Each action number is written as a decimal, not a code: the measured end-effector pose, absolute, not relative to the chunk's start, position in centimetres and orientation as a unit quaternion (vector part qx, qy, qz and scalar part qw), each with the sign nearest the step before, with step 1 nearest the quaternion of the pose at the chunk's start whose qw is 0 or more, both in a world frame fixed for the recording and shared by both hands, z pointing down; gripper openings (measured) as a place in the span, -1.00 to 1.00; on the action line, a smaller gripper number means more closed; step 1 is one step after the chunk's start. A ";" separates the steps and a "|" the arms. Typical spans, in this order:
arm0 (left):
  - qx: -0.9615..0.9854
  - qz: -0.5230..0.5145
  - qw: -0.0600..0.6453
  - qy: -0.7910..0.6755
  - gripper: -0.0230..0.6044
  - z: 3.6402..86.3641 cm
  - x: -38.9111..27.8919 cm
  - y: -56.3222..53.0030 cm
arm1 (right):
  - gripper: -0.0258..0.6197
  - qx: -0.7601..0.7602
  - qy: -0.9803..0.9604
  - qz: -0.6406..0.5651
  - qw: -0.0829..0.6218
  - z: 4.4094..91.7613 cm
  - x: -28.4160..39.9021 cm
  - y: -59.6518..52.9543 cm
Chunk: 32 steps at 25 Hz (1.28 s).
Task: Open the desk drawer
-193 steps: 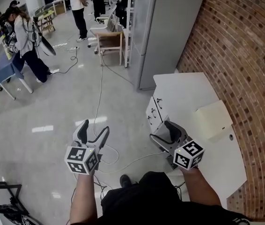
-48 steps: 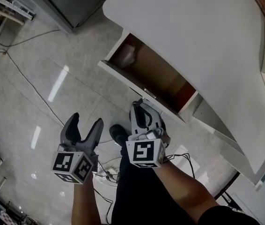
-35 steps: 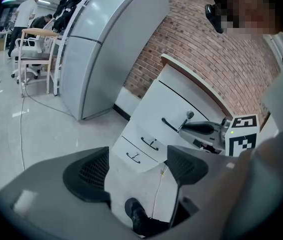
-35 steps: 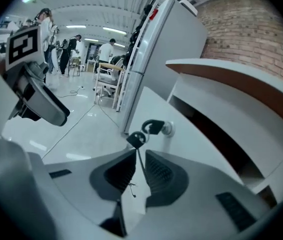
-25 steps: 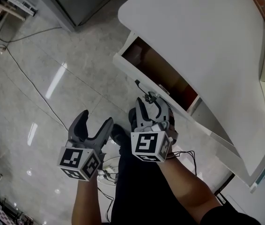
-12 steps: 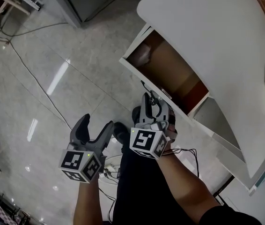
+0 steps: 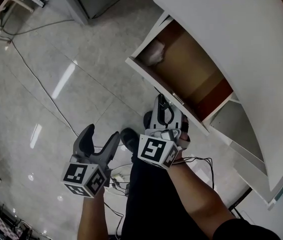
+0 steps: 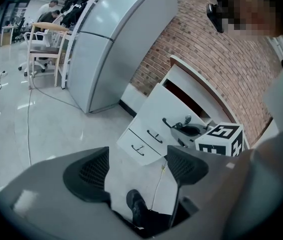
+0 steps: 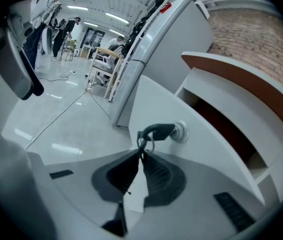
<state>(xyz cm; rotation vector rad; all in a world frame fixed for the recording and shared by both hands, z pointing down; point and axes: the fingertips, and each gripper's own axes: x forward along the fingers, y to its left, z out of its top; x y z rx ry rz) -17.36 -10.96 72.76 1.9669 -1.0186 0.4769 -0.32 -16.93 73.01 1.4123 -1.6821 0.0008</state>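
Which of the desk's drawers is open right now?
The top drawer, the one with the key in its lock, is pulled out; the two handled drawers below are shut.

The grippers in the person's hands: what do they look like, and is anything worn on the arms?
The left gripper and right gripper look alike: grey, each with two curved dark jaws lined with ribbed black pads and a white cube printed with black square markers at the back. The right's jaws are closing on a key ring. Forearms are bare; clothing is dark.
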 end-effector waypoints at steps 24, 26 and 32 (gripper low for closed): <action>0.780 0.200 0.434 -0.404 0.25 73.9 -17.6 -10.7 | -0.62 0.533 -0.710 -0.027 0.460 77.0 -4.5 -13.3; 0.780 0.201 0.434 -0.403 0.25 74.0 -17.7 -10.7 | -0.60 0.534 -0.708 -0.033 0.462 77.4 -4.5 -13.3; 0.777 0.204 0.438 -0.405 0.25 74.5 -18.3 -10.5 | -0.50 0.532 -0.707 -0.043 0.464 78.2 -4.6 -13.3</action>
